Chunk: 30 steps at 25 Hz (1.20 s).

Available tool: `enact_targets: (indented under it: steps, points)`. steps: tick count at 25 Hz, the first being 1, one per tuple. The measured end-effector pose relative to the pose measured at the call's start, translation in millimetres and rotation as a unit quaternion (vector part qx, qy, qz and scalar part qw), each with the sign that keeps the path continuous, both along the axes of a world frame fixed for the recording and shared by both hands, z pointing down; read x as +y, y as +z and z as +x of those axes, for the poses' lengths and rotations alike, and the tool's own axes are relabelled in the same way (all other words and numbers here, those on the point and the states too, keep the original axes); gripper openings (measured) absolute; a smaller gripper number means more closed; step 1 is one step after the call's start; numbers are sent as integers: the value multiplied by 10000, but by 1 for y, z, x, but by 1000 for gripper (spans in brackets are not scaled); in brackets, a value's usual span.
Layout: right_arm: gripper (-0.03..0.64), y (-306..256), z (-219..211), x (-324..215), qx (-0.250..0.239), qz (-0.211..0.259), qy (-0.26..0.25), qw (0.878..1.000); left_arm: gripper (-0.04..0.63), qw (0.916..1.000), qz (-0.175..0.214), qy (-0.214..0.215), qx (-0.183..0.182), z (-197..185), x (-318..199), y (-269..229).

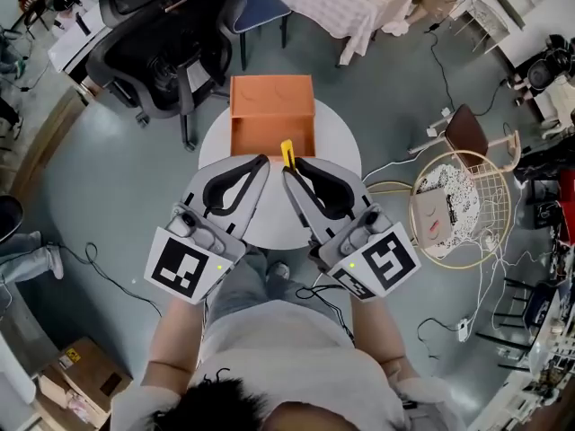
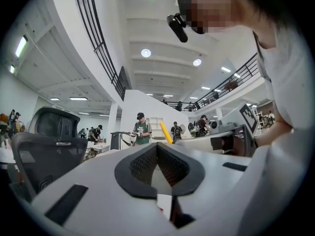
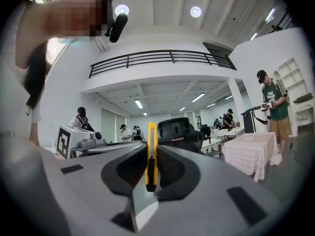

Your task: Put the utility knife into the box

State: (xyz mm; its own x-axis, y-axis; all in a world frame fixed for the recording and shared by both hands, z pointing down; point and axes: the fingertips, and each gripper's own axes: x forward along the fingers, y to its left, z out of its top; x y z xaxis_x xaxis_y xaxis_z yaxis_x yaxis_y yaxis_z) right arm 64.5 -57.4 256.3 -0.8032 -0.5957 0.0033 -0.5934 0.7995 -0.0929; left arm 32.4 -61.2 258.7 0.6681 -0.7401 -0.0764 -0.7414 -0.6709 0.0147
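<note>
A yellow utility knife [image 1: 287, 154] stands upright between the tips of my right gripper [image 1: 290, 171], which is shut on it. In the right gripper view the knife [image 3: 151, 154] is clamped between the dark pads. The open orange box [image 1: 272, 115] sits at the far side of the round white table [image 1: 339, 135], just beyond the knife. My left gripper [image 1: 261, 163] is shut with nothing in it, close beside the right one. From the left gripper view, the knife [image 2: 166, 132] pokes up past the right gripper's body.
A black office chair [image 1: 162, 39] stands behind the table at the left. A wire basket stool [image 1: 460, 206] and cables lie on the floor at the right. A cardboard box [image 1: 76, 380] is at the lower left.
</note>
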Motion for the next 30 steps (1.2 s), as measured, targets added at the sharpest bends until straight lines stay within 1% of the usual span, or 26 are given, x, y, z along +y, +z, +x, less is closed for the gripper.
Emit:
enact_targets:
  steps: [7,12,18,23,30]
  points:
    - [66,-2,-26,-39,75,21,248,9997,9,9995,44,310,63,-21,-42,-3]
    - [66,-2,-42,-61,141,-45,405,9991,9,9987,44,513,9,-34,-65,-2]
    - [66,10,-52,-85,275,-160,461,9984,9,9981,-27,588,174,-45,-87,9]
    - [66,15,-55,-104,315,-215,315,9988,9,9987,-24,471,204,-49,-97,11]
    - [66,44,-60,-126,560,-423,-164,9974,9,9996,-82,-55,247,-61,-101,21]
